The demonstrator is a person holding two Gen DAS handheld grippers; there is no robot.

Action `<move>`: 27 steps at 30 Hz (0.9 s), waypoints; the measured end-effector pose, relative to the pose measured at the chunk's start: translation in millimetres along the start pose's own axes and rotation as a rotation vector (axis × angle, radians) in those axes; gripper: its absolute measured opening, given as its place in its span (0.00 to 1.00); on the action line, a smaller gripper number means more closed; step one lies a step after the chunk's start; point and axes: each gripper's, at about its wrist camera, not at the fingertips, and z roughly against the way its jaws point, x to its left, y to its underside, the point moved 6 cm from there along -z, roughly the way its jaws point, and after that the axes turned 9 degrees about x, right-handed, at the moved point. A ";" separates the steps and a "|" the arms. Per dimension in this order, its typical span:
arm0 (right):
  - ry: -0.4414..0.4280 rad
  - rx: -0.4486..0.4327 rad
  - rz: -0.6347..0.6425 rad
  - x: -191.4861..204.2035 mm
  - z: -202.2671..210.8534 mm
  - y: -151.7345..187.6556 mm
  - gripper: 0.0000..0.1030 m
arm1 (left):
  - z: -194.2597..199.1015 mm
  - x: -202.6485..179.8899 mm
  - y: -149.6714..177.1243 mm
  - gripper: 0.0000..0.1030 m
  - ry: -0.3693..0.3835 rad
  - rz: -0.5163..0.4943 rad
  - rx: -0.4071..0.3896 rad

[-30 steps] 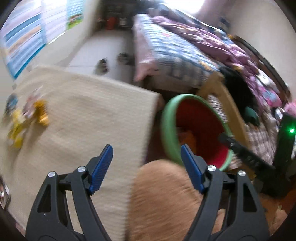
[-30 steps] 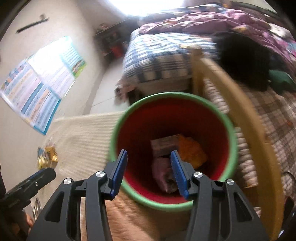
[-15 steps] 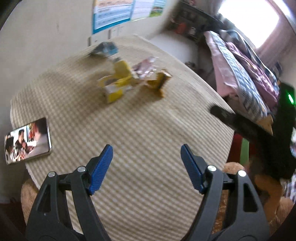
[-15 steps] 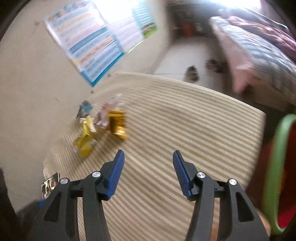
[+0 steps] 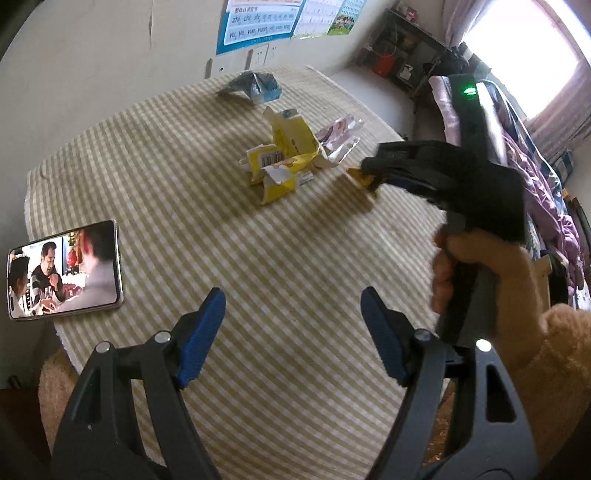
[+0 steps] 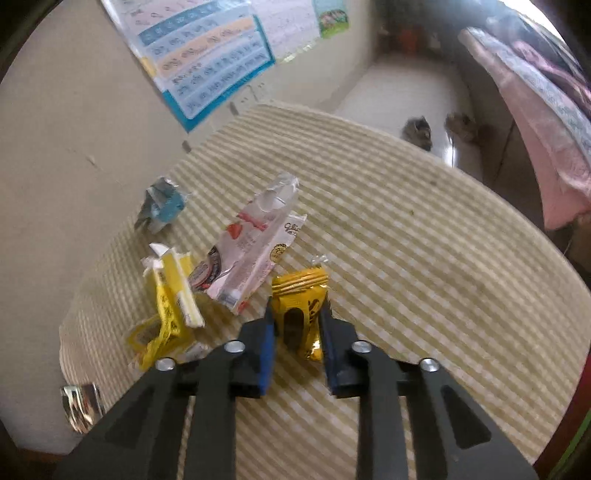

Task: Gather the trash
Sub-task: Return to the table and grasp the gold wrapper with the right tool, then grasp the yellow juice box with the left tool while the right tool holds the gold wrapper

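Table (image 6: pixel 424 258) under a beige checked cloth now fills both views, where a second ago the red, green-rimmed bin did; collection has turned to the next piece. Right gripper (image 6: pixel 297 325) is closing on the small yellow-and-black foil snack packet (image 6: pixel 301 306), nearest of the litter, pads touching its sides. Left gripper (image 5: pixel 291 332) hangs open and empty over bare cloth. Far left lie a torn yellow carton (image 6: pixel 170 306), a white-and-red wrapper (image 6: pixel 251 254) lettered "Gli…", and a blue crumpled wrapper (image 6: pixel 162 205). The wall poster (image 5: pixel 258 18) reads "zhi chi shi".
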 end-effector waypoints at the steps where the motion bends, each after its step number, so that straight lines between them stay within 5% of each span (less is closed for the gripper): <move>1: -0.007 -0.010 0.015 -0.3 5.8 4.2 0.19 | -1.6 0.9 -1.2 0.71 -0.003 -0.001 0.000; 14: -0.117 0.081 -0.067 -55.6 64.4 180.9 0.19 | -33.6 3.7 -84.6 0.71 -0.132 -0.110 -0.037; 18: -0.149 0.050 -0.101 -62.4 74.1 177.1 0.21 | -57.4 3.1 -104.3 0.71 -0.173 -0.116 0.002; 25: -0.159 0.040 -0.055 -53.1 72.7 175.3 0.21 | -62.7 4.3 -105.3 0.36 -0.188 -0.120 0.044; 27: -0.163 0.043 -0.060 -55.0 71.7 176.2 0.21 | -55.2 4.8 -97.4 0.35 -0.183 -0.119 0.041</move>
